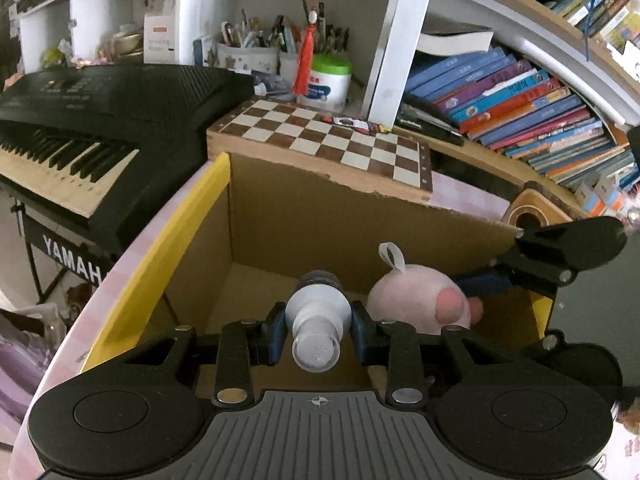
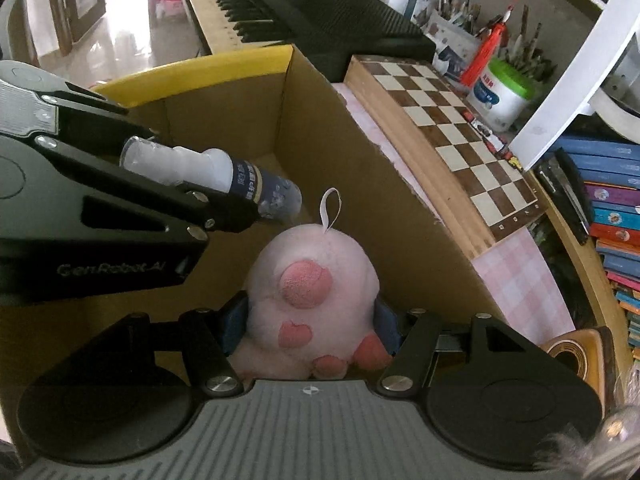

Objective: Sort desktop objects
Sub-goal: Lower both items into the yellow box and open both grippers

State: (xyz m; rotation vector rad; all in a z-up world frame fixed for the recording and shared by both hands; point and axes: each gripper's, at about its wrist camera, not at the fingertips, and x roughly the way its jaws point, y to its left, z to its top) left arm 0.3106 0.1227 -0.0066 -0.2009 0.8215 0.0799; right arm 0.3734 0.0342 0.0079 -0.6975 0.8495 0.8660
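My left gripper (image 1: 318, 330) is shut on a small clear bottle (image 1: 318, 320) with a dark blue label, held over the open cardboard box (image 1: 280, 216). The bottle also shows in the right wrist view (image 2: 224, 176), pointing into the box (image 2: 360, 168). My right gripper (image 2: 312, 320) is shut on a pink plush pig (image 2: 312, 280) with a white loop, held inside the box opening. The plush shows in the left wrist view (image 1: 420, 300), just right of the bottle. The two grippers are close side by side, with the left gripper (image 2: 240, 216) to the left of the plush.
A wooden chessboard (image 1: 340, 140) lies behind the box on a pink checked cloth (image 2: 520, 272). A black Yamaha keyboard (image 1: 100, 120) stands at the left. Pen holders and a green-lidded jar (image 1: 328, 80) sit at the back. Stacked books (image 1: 520, 112) fill the right shelf.
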